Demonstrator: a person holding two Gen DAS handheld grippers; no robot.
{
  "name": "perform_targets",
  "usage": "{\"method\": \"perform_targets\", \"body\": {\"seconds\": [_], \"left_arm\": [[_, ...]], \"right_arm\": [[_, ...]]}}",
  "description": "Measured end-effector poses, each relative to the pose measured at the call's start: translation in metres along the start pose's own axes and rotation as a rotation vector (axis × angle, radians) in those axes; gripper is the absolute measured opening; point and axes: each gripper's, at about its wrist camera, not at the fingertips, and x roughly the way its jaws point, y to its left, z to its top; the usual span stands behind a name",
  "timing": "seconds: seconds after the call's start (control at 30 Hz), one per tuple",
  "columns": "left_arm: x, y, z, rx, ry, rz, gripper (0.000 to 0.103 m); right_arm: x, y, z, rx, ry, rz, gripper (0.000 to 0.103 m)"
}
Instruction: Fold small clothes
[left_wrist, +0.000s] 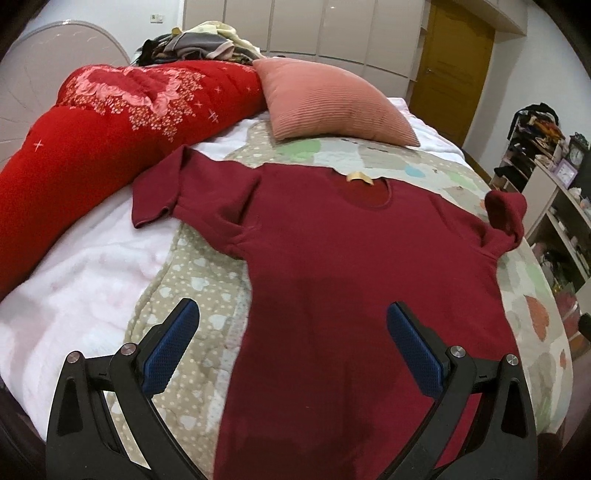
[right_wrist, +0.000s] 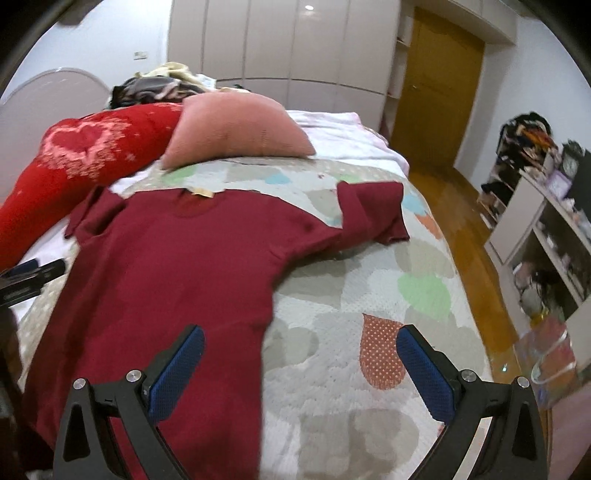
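1. Left wrist view: maroon top (left_wrist: 325, 258) flat on quilted bed (left_wrist: 192, 295), neck label far side, both sleeves doubled back.
2. Left tool (left_wrist: 291, 317) and right tool (right_wrist: 300, 341) both gaping wide, empty.
3. Step: pre-fold, probably; next needs a sleeve pinch.

The left black two-finger gripper with blue textured pads (left_wrist: 293, 325) points forward with its jaws spread wide and nothing between them. The right black two-finger gripper with blue textured pads (right_wrist: 300, 350) is posed the same way, jaws wide apart and holding nothing. In the right wrist view, the left gripper's tip shows at the far left edge, well apart from the right one.
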Motion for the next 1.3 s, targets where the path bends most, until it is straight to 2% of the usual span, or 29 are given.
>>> {"method": "perform_targets", "body": {"seconds": [0.17,0.3,0.5,0.97,1.13,1.3], "left_arm": [[-0.009,-0.012,-0.002,0.023,-0.013,-0.012,0.102],[-0.011,-0.016,-0.003,0.041,-0.014,-0.009,0.102],[-0.004,-0.014,-0.004,0.043,-0.004,0.005,0.102],[0.014,-0.011,-0.006,0.044,0.017,0.017,0.102],[0.021,-0.021,0.002,0.072,0.019,-0.007,0.102],[0.029,-0.032,0.017,0.111,-0.012,-0.007,0.102]], "right_arm": [[-0.026,0.008,0.000,-0.036,-0.029,0.018,0.103],[-0.029,0.021,0.002,-0.058,-0.043,0.035,0.103],[-0.005,0.041,0.007,-0.067,-0.034,0.041,0.103],[0.050,0.073,0.014,-0.033,0.049,0.079,0.103],[0.063,0.081,0.020,-0.025,0.058,0.065,0.103],[0.075,0.083,0.029,0.016,0.058,0.066,0.103]]}}
